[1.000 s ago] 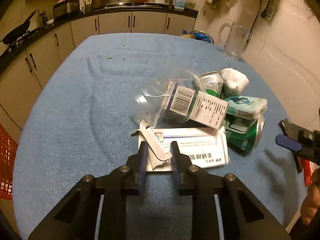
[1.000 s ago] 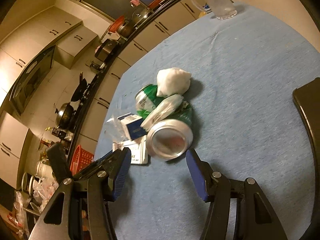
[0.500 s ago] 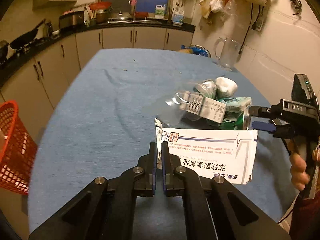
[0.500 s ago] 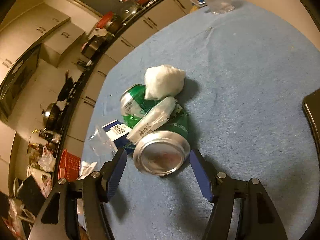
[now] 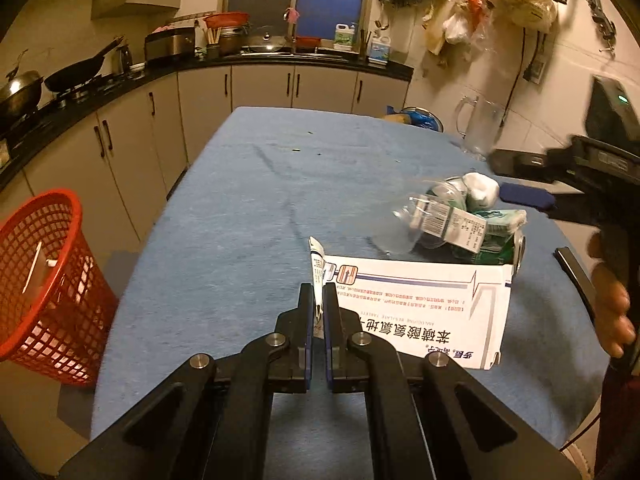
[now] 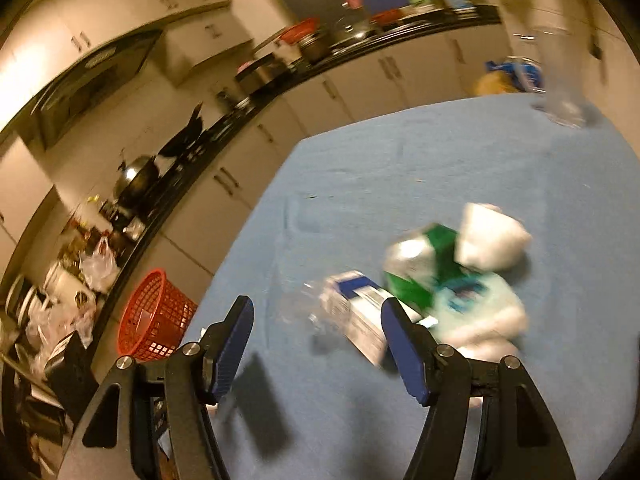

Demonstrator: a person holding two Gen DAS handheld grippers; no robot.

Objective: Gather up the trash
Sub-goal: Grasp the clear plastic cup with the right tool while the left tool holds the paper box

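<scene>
The left gripper is clamped tight on the end flap of a flattened white medicine box, its jaws pressed together on the thin card. The box hangs to the right of the jaws, lifted clear of the blue tablecloth, printed face toward the camera.

Beyond the box, the remaining trash sits in a heap on the cloth: a clear plastic cup lying on its side with a small blue-and-white carton against it, green drink cans, a pale tissue packet and a white wad of paper at the back.

The right gripper has its jaws standing well apart with nothing gripped; the blurred cup and carton lie on the cloth beyond its blue pads. In the left wrist view this gripper hovers at the right of the heap, with a person's fingers around its handle.

A red mesh basket stands on the floor left of the table. A clear glass jug stands at the table's far right, near the wall.
</scene>
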